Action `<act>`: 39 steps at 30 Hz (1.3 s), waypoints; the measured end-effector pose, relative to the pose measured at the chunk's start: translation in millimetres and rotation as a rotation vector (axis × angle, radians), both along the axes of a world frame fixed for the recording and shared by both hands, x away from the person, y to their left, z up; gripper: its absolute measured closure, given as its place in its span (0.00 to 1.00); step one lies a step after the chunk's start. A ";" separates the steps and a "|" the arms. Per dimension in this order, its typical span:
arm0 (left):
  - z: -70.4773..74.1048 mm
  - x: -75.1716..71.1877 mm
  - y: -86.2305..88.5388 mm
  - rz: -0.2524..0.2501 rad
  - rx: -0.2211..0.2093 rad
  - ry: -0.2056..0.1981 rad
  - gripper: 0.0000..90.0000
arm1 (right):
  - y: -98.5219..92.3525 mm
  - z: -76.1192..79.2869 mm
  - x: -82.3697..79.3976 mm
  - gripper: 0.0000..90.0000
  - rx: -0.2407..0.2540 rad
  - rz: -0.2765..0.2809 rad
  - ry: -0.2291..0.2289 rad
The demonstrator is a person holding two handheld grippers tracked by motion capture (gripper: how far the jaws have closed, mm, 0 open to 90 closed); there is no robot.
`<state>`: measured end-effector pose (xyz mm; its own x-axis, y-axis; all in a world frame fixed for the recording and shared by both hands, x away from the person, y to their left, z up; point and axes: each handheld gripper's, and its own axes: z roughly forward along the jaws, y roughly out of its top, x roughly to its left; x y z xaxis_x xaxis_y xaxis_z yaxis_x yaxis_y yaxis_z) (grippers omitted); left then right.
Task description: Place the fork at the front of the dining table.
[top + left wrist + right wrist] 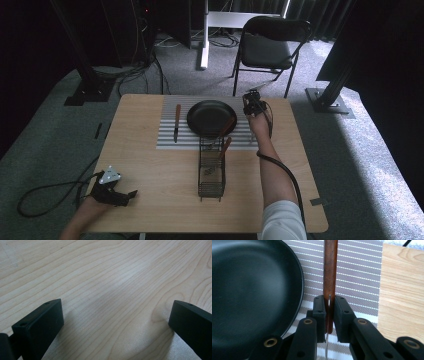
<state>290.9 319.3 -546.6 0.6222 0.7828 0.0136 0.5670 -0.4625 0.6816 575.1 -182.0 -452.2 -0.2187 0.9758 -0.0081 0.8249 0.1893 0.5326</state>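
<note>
Gripping wooden-handled utensil [330, 277], head cut off: right claw [329, 315] | left claw [115, 322] wide, empty

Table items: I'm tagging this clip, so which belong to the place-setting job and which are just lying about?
In the job:
right gripper
wooden-handled utensil
black plate
striped placemat
knife
wire caddy

Lying about:
left gripper
folding chair

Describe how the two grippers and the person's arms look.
Both grippers are black. The left gripper carries a grey three-cornered plate on top and trails a black cable off the table. The right gripper has brass-coloured rivets at its linkage and a thick black cable along the forearm. The right arm wears a white sleeve.
</note>
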 end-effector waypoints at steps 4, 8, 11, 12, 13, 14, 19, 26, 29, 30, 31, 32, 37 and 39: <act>-0.1 0.0 0.0 0.000 -0.001 -0.001 0.00 | 5.2 -15.5 12.8 0.89 0.006 -0.003 0.036; 0.0 0.0 0.0 0.000 -0.001 0.000 0.00 | 9.0 -33.1 23.1 0.89 -0.005 -0.014 0.074; -0.1 0.0 0.0 0.000 -0.001 -0.001 0.00 | 10.2 -40.1 25.8 0.89 -0.007 -0.022 0.089; -0.1 0.0 0.0 0.000 -0.001 0.000 0.00 | 11.9 -47.7 27.9 0.89 -0.018 -0.028 0.100; 0.0 0.0 0.0 0.000 -0.001 0.000 0.00 | 12.2 -50.9 28.7 0.89 -0.021 -0.031 0.099; -0.1 0.0 0.0 0.000 -0.001 -0.001 0.00 | 12.5 -52.3 28.7 0.89 -0.017 -0.035 0.093; 0.0 0.0 0.0 0.000 -0.001 0.000 0.00 | 11.8 -51.3 30.1 0.81 0.000 -0.056 0.089; 0.0 0.1 0.0 0.000 0.000 0.000 0.00 | 2.9 -34.9 12.6 0.69 0.066 -0.051 0.038; 0.0 0.0 0.0 0.000 0.000 0.000 0.00 | -3.1 -26.8 -0.9 0.68 0.085 -0.041 0.014; 0.0 0.0 0.0 0.000 0.000 0.000 0.00 | -3.1 -26.8 -0.9 0.68 0.085 -0.041 0.014; 0.0 0.0 0.0 0.000 0.000 0.000 0.00 | -5.8 -22.6 -7.4 0.67 0.101 -0.038 0.006; 0.0 0.0 0.0 0.000 0.000 0.000 0.00 | -8.5 -15.9 -19.5 0.66 0.123 -0.034 -0.005; 0.0 0.0 0.0 0.000 0.000 0.000 0.00 | -9.5 -9.0 -48.5 0.65 0.137 -0.008 -0.026; 0.0 0.0 0.0 0.000 0.000 0.000 0.00 | -11.0 -10.6 -55.7 0.66 0.127 -0.007 -0.020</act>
<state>290.9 319.3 -546.5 0.6222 0.7827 0.0138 0.5670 -0.4628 0.6814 519.4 -192.9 -462.8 -0.2129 0.9707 0.1115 0.8148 0.1134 0.5685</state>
